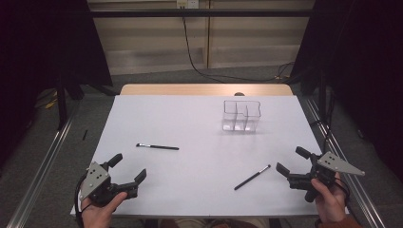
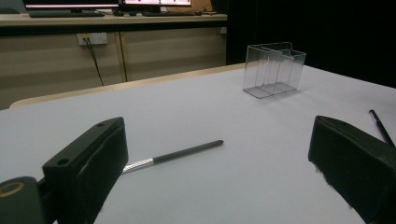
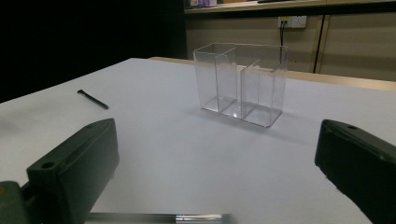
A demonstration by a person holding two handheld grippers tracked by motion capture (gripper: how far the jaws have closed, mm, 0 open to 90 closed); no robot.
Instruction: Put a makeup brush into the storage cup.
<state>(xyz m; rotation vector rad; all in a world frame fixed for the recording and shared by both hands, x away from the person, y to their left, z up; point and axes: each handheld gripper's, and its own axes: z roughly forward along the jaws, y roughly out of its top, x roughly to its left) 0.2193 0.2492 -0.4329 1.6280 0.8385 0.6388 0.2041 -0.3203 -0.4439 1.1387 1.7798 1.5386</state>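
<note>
Both hand-held grippers, left (image 1: 128, 167) and right (image 1: 291, 160), are held wide and empty low in the frame, each apparently about to be closed on its nearest brush, left brush (image 1: 157, 147) and right brush (image 1: 252, 177), for the clear organiser (image 1: 242, 115).

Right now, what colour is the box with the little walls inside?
The box is see-through, no colour; the right gripper view shows it best.
</note>
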